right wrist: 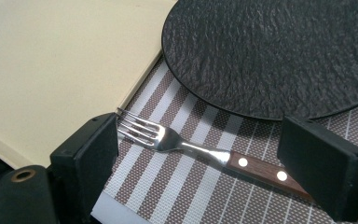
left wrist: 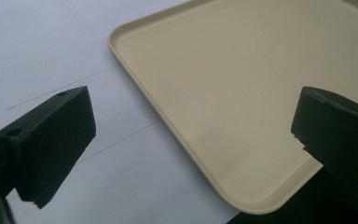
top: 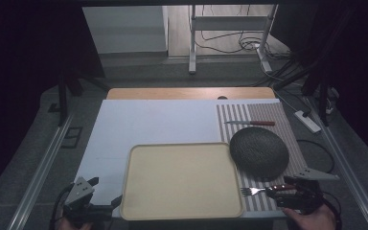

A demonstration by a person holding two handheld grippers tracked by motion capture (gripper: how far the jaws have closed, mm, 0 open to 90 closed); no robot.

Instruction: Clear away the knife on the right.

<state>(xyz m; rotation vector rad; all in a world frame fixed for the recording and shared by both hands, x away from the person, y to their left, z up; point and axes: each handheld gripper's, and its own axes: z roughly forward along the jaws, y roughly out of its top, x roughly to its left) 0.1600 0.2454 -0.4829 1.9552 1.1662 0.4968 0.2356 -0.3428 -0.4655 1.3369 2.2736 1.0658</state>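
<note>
Step in hand: lining up on the fork [right wrist: 186,147], by the look of it; nothing picked up yet.
Right gripper [right wrist: 198,154]: jaws spread wide, one on each side of the fork, not pinching it. Tines right by one jaw, wooden handle running toward the other.
Fork spot: flat on the striped placemat [right wrist: 200,191], front right of the table, tines pointing at the tray [top: 182,179] edge and just beside it, dark plate [top: 259,151] close behind.
Left gripper [left wrist: 191,140]: also wide open, nothing between the jaws, hanging over the tray's near left corner and the white sheet [left wrist: 42,42].
Tray: beige, bare, sitting mid-table next to the placemat.
Other stuff: knife [top: 250,123] at the far end of the placemat, well apart from the fork.
Next move, best guess: drop a touch lower and close on the fork, probably around the neck or handle rather than the tines.
Tricky bit: fork lies flat and thin, so jaw tips need to get right down to the mat or the grip likely slips off.
</note>
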